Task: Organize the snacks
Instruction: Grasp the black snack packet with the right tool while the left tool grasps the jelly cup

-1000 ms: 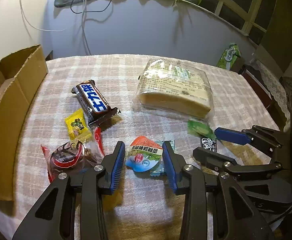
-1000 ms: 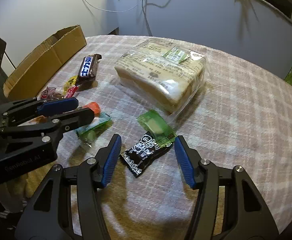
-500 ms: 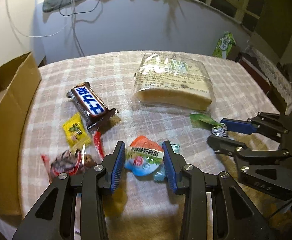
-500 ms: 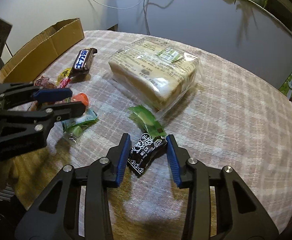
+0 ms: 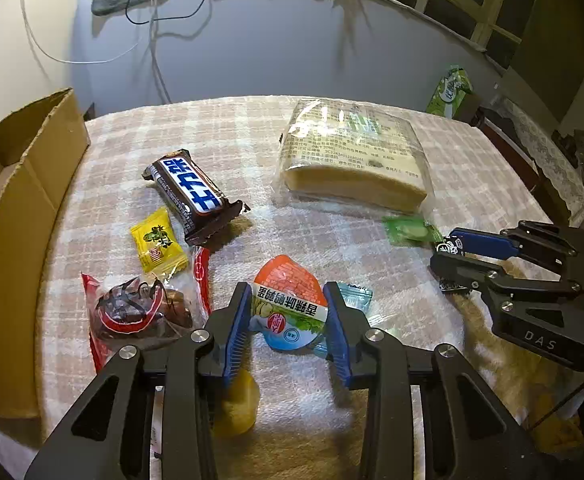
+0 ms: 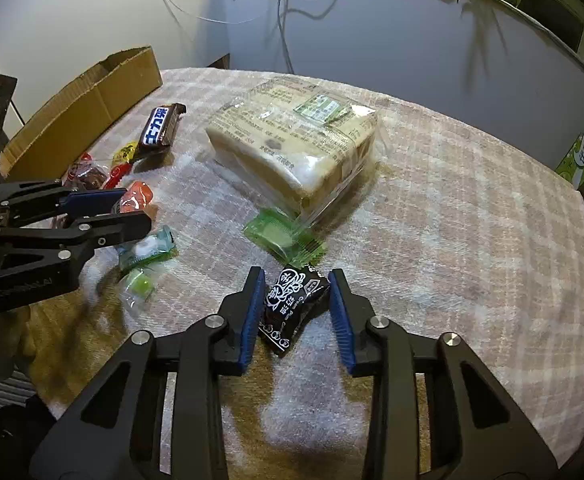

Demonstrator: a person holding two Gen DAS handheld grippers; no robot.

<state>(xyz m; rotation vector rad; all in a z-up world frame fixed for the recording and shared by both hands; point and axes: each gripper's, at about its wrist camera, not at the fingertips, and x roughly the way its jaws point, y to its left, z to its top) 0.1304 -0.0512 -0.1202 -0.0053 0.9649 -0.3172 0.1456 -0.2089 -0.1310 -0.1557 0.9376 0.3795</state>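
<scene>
L gripper clamped on orange pack, just off the table | R gripper jaws just closing, now pinch black pack by its sides so it won't slip | both prob. bound for box at L edge | bread, choc bar wait on table
</scene>
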